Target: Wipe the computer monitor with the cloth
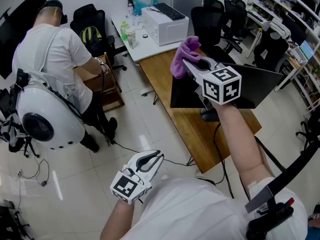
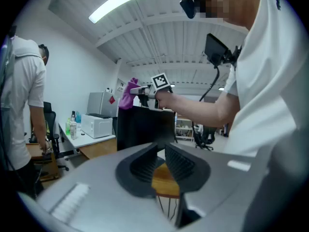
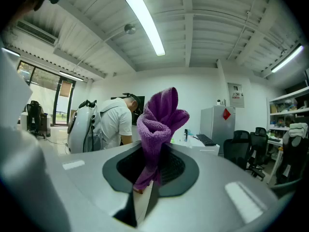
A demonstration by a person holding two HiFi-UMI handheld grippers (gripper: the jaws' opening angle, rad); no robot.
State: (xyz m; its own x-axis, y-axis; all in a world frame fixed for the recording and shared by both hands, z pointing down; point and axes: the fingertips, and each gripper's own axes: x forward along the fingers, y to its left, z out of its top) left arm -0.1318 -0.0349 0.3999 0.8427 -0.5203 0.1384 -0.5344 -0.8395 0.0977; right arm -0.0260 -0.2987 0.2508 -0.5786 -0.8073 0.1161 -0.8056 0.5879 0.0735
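Over the desk (image 1: 161, 80), right gripper (image 1: 191, 64) pinches purple cloth (image 1: 181, 54) between its jaws.

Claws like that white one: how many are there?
2. The left claw hangs low over the floor, empty; the right claw, raised above the monitor, grips a purple cloth.

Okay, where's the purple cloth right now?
In the head view the purple cloth is right of centre, pinched in the right tongs at the black monitor's upper left corner, over the wooden desk.
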